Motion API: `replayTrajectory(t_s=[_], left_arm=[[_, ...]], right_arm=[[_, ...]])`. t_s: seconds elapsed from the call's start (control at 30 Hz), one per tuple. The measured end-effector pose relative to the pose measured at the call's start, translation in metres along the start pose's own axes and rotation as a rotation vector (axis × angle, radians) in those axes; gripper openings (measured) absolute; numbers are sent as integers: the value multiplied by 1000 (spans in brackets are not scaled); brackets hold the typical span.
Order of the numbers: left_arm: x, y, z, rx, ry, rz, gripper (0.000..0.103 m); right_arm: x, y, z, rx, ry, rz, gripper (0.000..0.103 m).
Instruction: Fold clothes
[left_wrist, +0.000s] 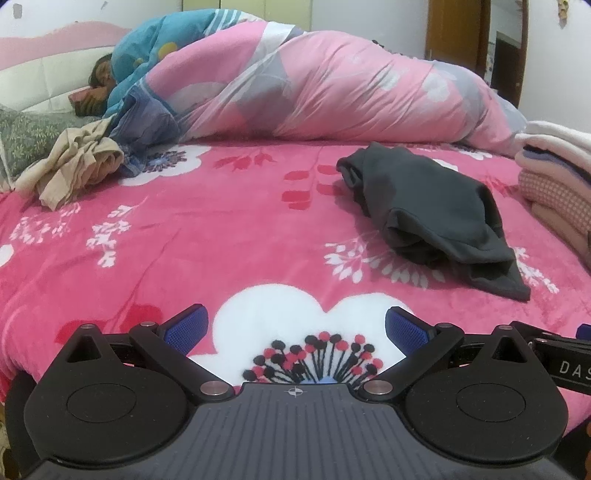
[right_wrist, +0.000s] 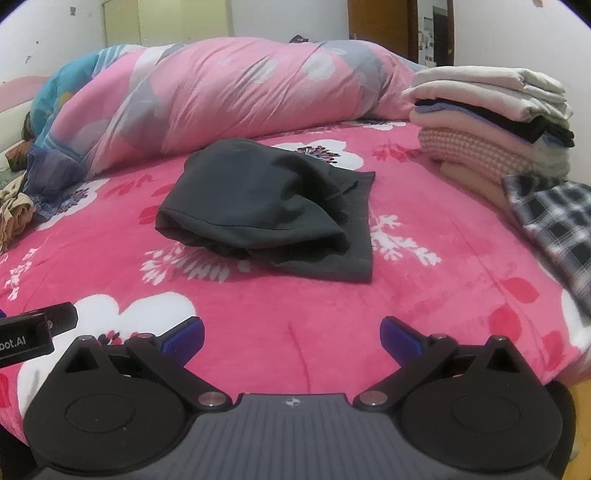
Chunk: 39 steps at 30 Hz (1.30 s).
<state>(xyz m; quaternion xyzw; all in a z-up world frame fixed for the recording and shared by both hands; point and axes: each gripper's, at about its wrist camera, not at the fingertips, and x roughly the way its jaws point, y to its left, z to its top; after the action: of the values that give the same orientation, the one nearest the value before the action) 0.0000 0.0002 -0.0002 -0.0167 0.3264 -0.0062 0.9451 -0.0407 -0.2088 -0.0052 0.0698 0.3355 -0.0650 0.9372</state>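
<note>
Both grippers, left gripper (left_wrist: 296, 326) and right gripper (right_wrist: 291, 334), hover at bottom centre with jaws spread and empty. Mid-frame, the dark grey garment (right_wrist: 269, 210) lies loosely doubled on the plush pink blanket (right_wrist: 424, 295). Its soft, probably stretchy knit could slip or bunch if only one layer gets pinched.

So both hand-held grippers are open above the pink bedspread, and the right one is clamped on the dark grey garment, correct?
Not quite. The right hand-held gripper is open and empty; the dark grey garment lies untouched further up the pink bedspread, as the right wrist view shows. The left hand-held gripper is open too.
</note>
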Motion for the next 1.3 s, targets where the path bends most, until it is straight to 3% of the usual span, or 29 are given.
replayTrajectory(t_s=[0.57, 1.3], left_arm=[[1, 5, -8, 32, -5, 38, 103], [5, 10, -7, -5, 27, 35, 103]], right_arm=[[2, 10, -4, -27, 12, -31, 103], [0, 17, -1, -40, 19, -38, 103]])
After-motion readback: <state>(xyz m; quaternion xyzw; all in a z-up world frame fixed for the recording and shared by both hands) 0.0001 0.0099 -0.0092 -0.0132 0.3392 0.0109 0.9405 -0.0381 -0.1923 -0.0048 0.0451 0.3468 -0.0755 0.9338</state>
